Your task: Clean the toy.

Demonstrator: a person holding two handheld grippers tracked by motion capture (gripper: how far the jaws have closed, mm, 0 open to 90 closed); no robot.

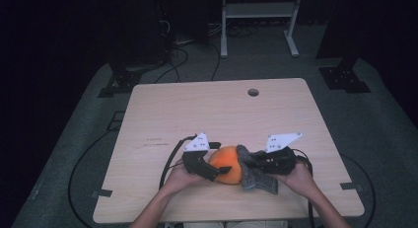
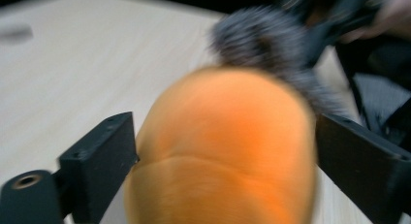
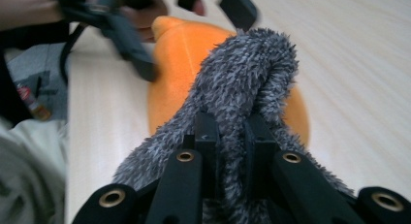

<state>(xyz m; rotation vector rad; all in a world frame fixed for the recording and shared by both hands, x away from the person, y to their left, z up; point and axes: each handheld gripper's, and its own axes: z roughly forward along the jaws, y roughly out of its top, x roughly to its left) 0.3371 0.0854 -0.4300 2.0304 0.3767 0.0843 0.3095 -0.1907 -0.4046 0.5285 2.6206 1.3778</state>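
A soft orange ball-like thing (image 1: 226, 164) lies on the wooden table (image 1: 207, 109) near its front edge. A grey fuzzy cloth (image 1: 254, 174) drapes over its right side. My left gripper (image 1: 219, 172) comes in from the left and stands open, its jaws wide on either side of the orange thing (image 2: 228, 146), whose edges reach both pads. My right gripper (image 1: 254, 161) is shut on the grey fuzzy cloth (image 3: 242, 83), pinching a fold of it against the orange thing (image 3: 179, 64). The left gripper view is blurred.
The table has a round hole (image 1: 253, 92) near its back edge. Black cables trail from both grippers over the front of the table and onto the grey floor. A white metal stand (image 1: 259, 11) and dark equipment bases stand behind the table.
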